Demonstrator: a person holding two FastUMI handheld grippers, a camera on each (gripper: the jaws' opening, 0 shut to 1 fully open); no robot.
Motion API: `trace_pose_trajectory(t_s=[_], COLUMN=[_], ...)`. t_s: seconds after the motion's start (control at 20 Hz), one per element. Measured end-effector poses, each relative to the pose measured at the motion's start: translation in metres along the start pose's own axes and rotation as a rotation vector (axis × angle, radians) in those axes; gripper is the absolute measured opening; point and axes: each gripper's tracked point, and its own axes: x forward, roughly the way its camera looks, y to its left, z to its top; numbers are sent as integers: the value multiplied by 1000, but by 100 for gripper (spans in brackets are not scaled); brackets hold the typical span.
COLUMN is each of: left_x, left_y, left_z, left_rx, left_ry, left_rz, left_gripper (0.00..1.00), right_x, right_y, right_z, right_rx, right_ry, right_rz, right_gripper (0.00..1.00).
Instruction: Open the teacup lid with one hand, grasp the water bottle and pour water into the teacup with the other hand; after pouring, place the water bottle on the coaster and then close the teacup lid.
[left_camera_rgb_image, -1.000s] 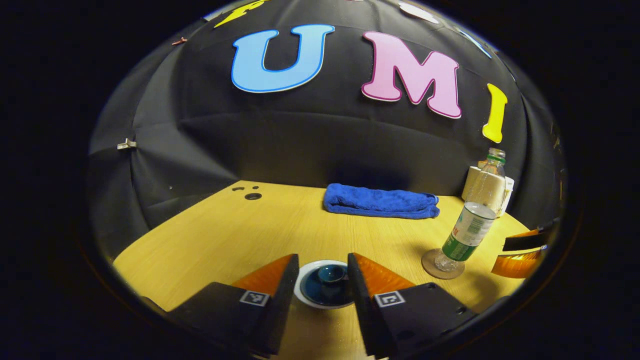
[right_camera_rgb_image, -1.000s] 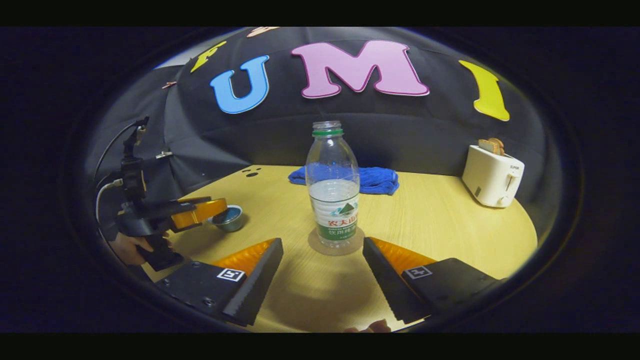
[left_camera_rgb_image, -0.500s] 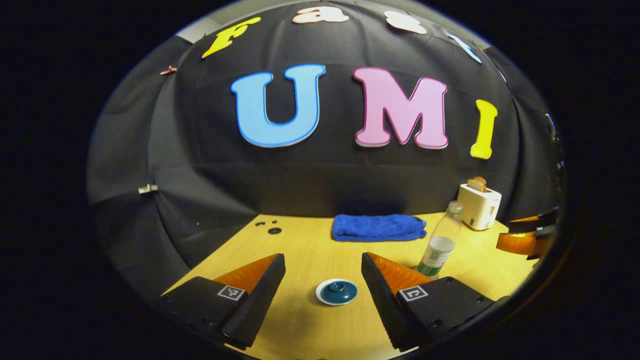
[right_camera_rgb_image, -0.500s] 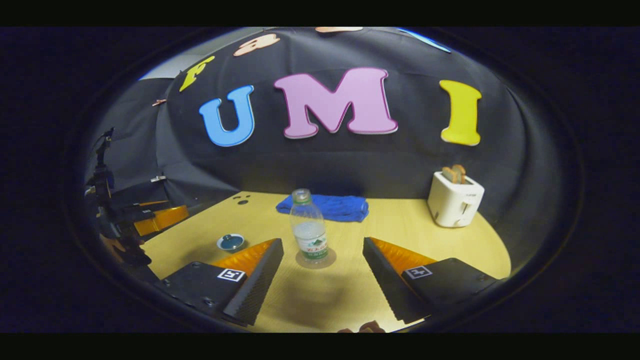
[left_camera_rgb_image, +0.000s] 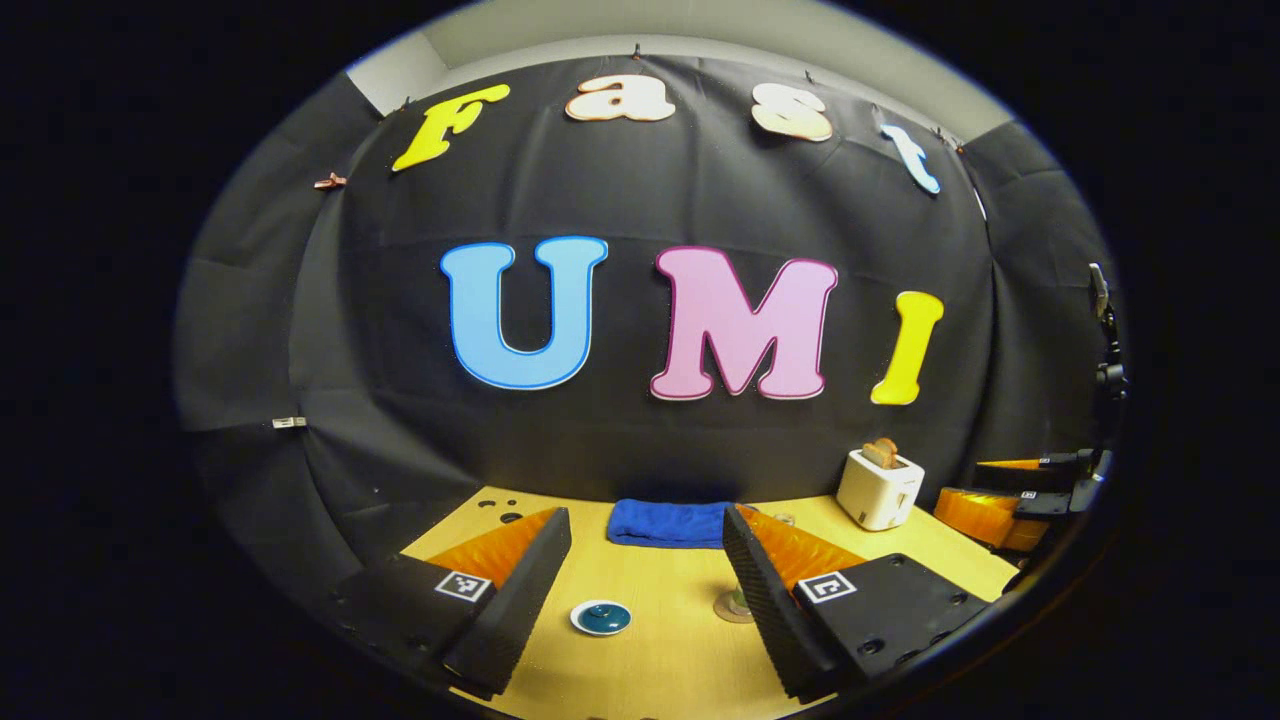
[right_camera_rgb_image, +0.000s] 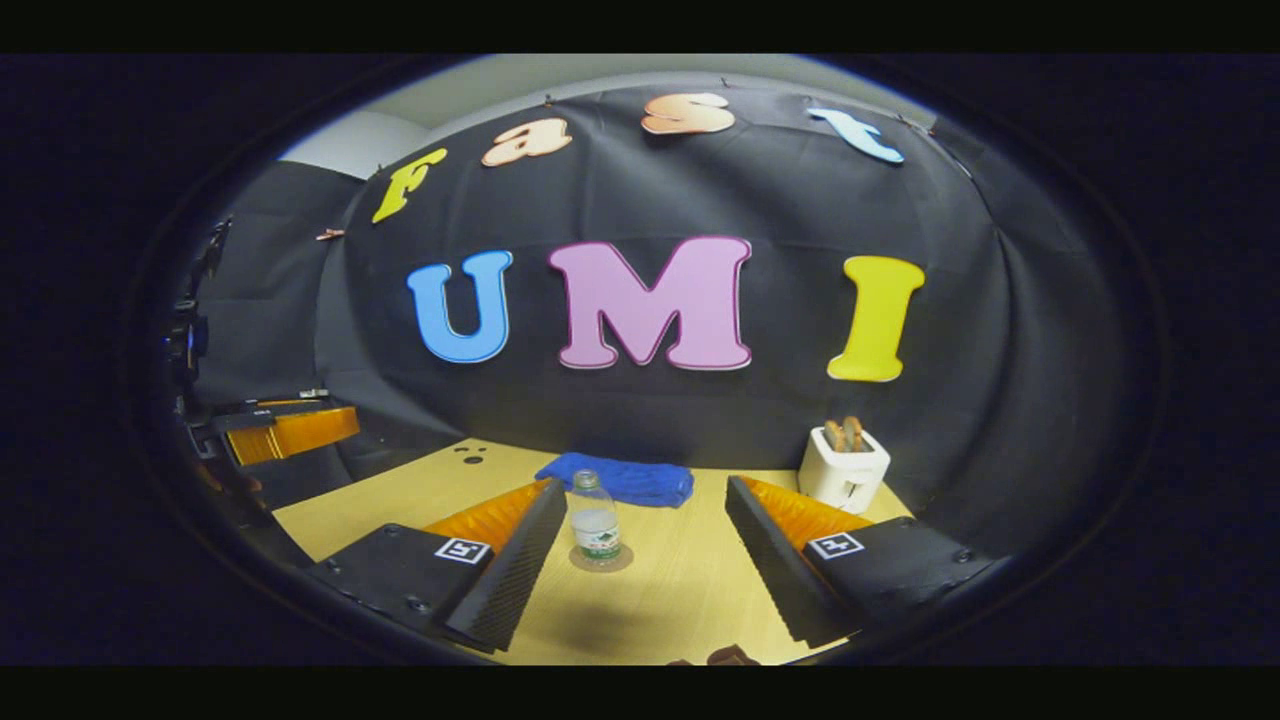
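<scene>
Blue lid (left_camera_rgb_image: 602, 618) sits on the cup at lower centre, bottle (right_camera_rgb_image: 596, 520) on its coaster (right_camera_rgb_image: 601, 558); both grippers (left_camera_rgb_image: 645, 585) (right_camera_rgb_image: 640, 570) gape empty. We judge the task seemingly finished; nothing remains.

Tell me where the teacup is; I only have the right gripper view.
Observer: In the left gripper view, the teacup stands on the table, ahead of the left gripper, whose fingers are open and clear of it.
Operator: Is its lid on?
Observer: Yes, the lid sits on the cup.
Operator: How does my gripper look from there?
Observer: The right gripper hangs at far right beside the toaster, open, holding nothing.
</scene>
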Motion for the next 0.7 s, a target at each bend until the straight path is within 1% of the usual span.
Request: trace_pose_trajectory(t_s=[0.1,0.2,0.25,0.35,0.5,0.55,0.6,0.7], left_x=[-14,-27,-33,-50,-78,-93,-105,-120], left_y=[0,-1,-4,0,8,15,21,30], left_z=[5,8,8,18,27,29,30,29], left_rx=[22,15,7,1,-30,-42,-47,-53], left_ry=[-20,-24,-20,-30,-47,-59,-69,-76], left_rz=[-9,-23,-39,-48,-18,7,30,65], left_gripper=[96,96,96,96,96,93,96,95], right_x=[-17,-30,-35,-49,-64,-73,-78,-86], right_y=[1,4,3,9,18,26,32,43], right_z=[9,14,14,17,17,18,18,20], right_rx=[17,23,20,33,33,38,56,83], right_ry=[-21,-32,-24,-7,15,17,22,20], right_rz=[-19,-35,-50,-48,-45,-38,-32,-23], right_gripper=[99,99,99,99,99,99,99,99])
